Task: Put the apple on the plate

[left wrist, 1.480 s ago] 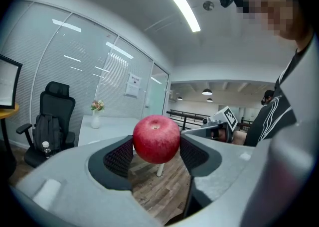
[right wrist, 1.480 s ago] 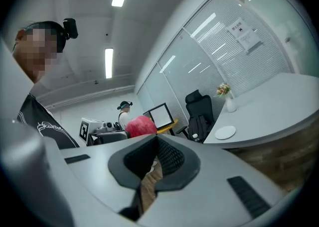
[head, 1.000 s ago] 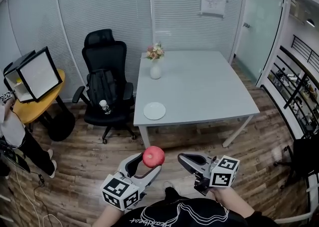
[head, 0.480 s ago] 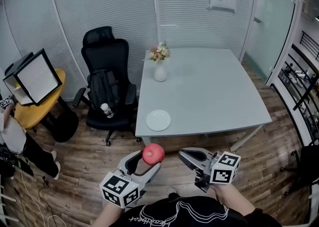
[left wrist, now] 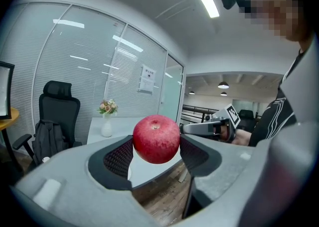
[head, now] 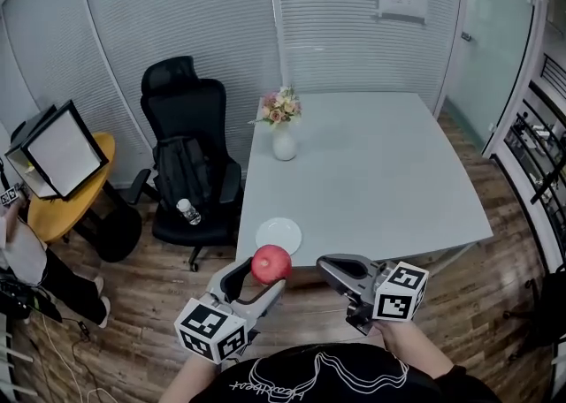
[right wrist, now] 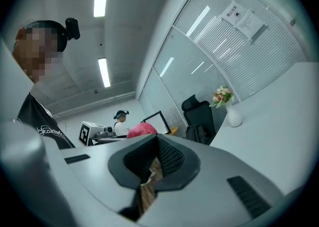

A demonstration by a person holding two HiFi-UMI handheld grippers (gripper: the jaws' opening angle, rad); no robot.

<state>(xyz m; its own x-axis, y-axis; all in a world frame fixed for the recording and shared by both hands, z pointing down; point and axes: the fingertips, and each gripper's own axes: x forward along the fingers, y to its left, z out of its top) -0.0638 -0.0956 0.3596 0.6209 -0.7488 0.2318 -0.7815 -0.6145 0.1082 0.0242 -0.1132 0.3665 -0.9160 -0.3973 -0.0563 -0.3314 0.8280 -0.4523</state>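
Note:
A red apple (head: 271, 263) (left wrist: 156, 139) sits between the jaws of my left gripper (head: 264, 274) (left wrist: 156, 147), which is shut on it, in the air just short of the table's front left corner. The white plate (head: 279, 235) lies bare on the grey table (head: 371, 180) near that corner, just beyond the apple in the head view. My right gripper (head: 332, 266) (right wrist: 149, 144) hovers to the right of the apple, shut with nothing held. From the right gripper view the apple (right wrist: 142, 129) peeks over the jaws.
A white vase of flowers (head: 283, 132) stands at the table's far left edge. A black office chair (head: 190, 163) with a backpack and a bottle is left of the table. Further left are a round yellow table (head: 62, 202) and a person (head: 18, 247).
The table and plate have come closer in the head view, so the plate now lies just past the apple. Both grippers keep their pose, the left still holding the apple.

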